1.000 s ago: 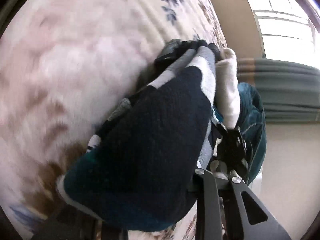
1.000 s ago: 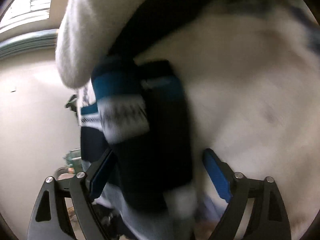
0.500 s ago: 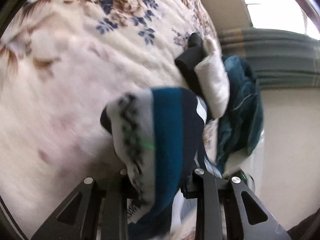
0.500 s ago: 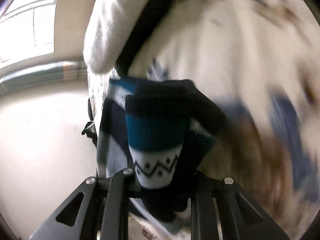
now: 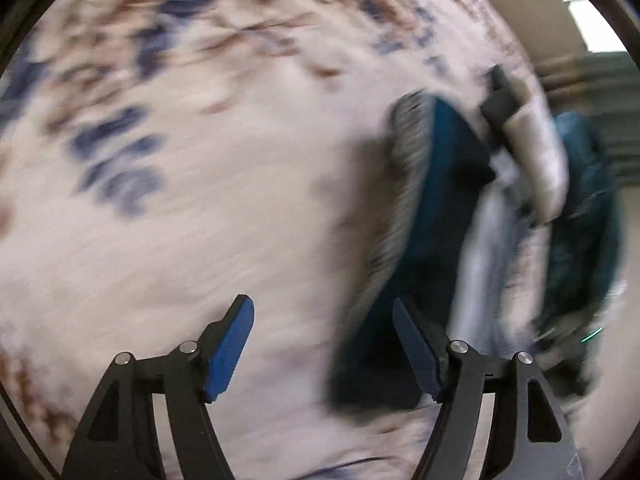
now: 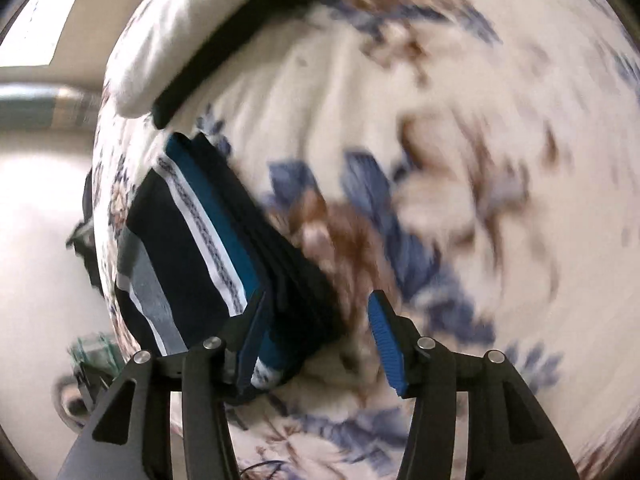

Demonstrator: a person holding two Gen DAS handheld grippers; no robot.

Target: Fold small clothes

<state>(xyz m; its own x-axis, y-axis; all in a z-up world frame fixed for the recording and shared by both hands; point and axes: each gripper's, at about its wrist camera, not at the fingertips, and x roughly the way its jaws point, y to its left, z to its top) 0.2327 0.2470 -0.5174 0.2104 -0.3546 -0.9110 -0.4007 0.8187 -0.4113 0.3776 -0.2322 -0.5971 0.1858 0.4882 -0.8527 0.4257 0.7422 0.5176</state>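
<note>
The folded sock (image 6: 208, 240), striped in navy, teal, white and grey with a small zigzag band, lies on the floral bedspread (image 6: 480, 160) near its edge, seen sharply from the right wrist and heavily blurred from the left wrist (image 5: 432, 220). In the right wrist view its lower end reaches down between the blue pads of the right gripper (image 6: 316, 340); the left pad is at the sock's side while the right pad stands clear of it over bare bedspread, and the jaws are opening, so the sock is between them without being pinched. In the left wrist view the left gripper (image 5: 320, 344) has its jaws opening too, with only the cream, blue and brown patterned bedspread (image 5: 200, 200) between its pads; the sock lies just beyond and to the right of its right finger, and blur hides whether they touch. Farther along the bed edge lies a white-and-black piece of clothing (image 6: 188, 36), just past the sock's far end, also visible in the left wrist view (image 5: 536, 152). Beside it, at the very edge of the bed, a dark teal garment (image 5: 584, 216) is bunched up. Beyond the bed is a pale floor (image 6: 36, 220) and a bright window (image 5: 592, 20).
</note>
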